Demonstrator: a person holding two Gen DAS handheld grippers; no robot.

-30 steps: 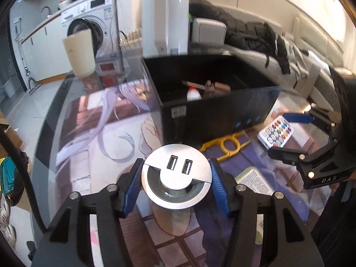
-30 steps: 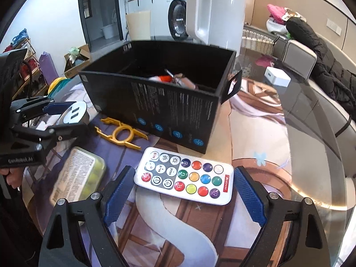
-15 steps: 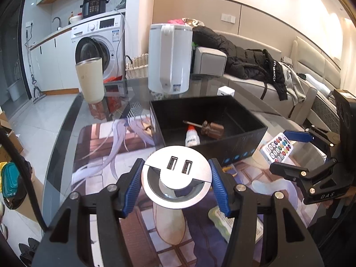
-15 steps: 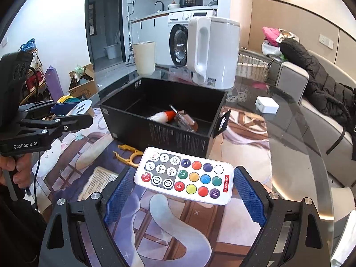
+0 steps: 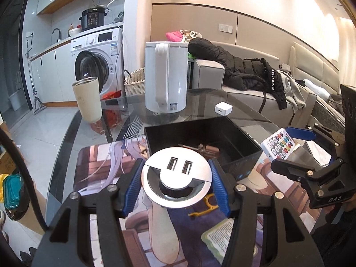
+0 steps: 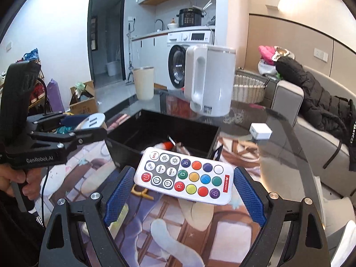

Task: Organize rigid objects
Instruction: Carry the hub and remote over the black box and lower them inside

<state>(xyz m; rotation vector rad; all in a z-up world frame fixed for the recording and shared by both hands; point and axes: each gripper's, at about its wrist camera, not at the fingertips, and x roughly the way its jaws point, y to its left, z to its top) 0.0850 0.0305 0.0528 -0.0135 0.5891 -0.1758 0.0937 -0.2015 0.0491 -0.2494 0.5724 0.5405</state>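
Observation:
My left gripper (image 5: 176, 184) is shut on a round silver USB socket disc (image 5: 176, 176) and holds it in the air in front of the open black box (image 5: 241, 143). My right gripper (image 6: 183, 194) is shut on a white remote control (image 6: 184, 176) with coloured buttons, held high near the box (image 6: 124, 153). The remote also shows in the left wrist view (image 5: 279, 143). Inside the box lie a brown-handled tool (image 5: 205, 149) and a small white bottle with a red cap (image 6: 165, 145).
A yellow plastic clip (image 5: 205, 204) and a green-edged packet (image 5: 219, 237) lie on the printed mat (image 5: 102, 166). A white kettle (image 5: 165, 77), a cream tumbler (image 5: 87, 100) and a small white charger (image 5: 223, 108) stand on the glass table behind the box.
Both grippers have risen well above the table with their objects. The box now looks lower and farther off in both views.

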